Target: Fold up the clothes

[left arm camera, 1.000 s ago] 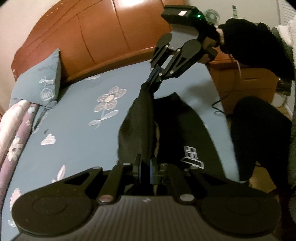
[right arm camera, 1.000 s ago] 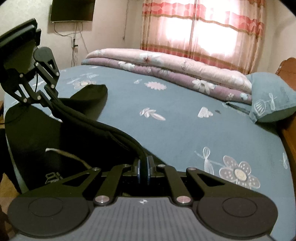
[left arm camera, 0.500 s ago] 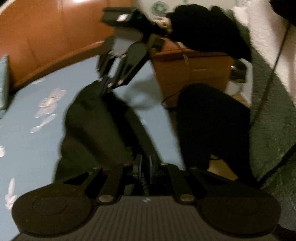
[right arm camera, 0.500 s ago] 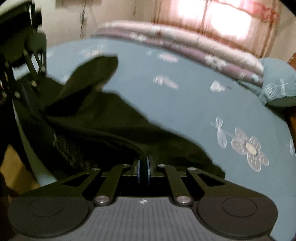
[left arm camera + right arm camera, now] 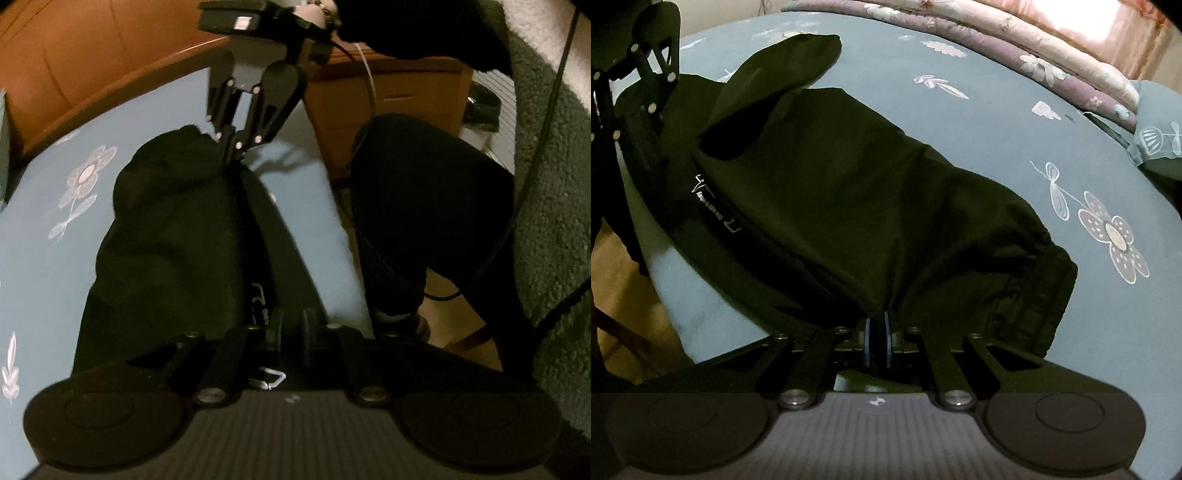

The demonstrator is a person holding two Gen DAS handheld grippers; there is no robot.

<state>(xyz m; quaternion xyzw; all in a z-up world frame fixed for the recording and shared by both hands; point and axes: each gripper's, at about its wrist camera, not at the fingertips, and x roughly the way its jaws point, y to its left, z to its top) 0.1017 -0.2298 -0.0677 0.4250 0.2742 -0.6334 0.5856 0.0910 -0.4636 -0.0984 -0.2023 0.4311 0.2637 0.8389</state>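
Observation:
Black trousers [image 5: 849,192] lie folded along their length on the blue flowered bed sheet [image 5: 997,122], near the bed's edge. White lettering shows on one layer. My right gripper [image 5: 875,325] is shut on the waistband end of the trousers. My left gripper [image 5: 293,325] is shut on the other end, low over the bed; the trousers [image 5: 170,236] stretch away from it to the right gripper [image 5: 231,151], seen at the far end. The left gripper [image 5: 613,122] also shows at the left edge of the right wrist view.
A wooden headboard [image 5: 92,62] and a wooden nightstand [image 5: 406,96] stand beyond the bed. The person's dark-clad leg [image 5: 424,206] is beside the bed edge. A rolled quilt [image 5: 1015,48] and a blue pillow [image 5: 1160,133] lie on the far side.
Both grippers have swung the trousers over toward the bed's near edge and lowered them. The cloth, hanging between them a second ago, now lies on the sheet.

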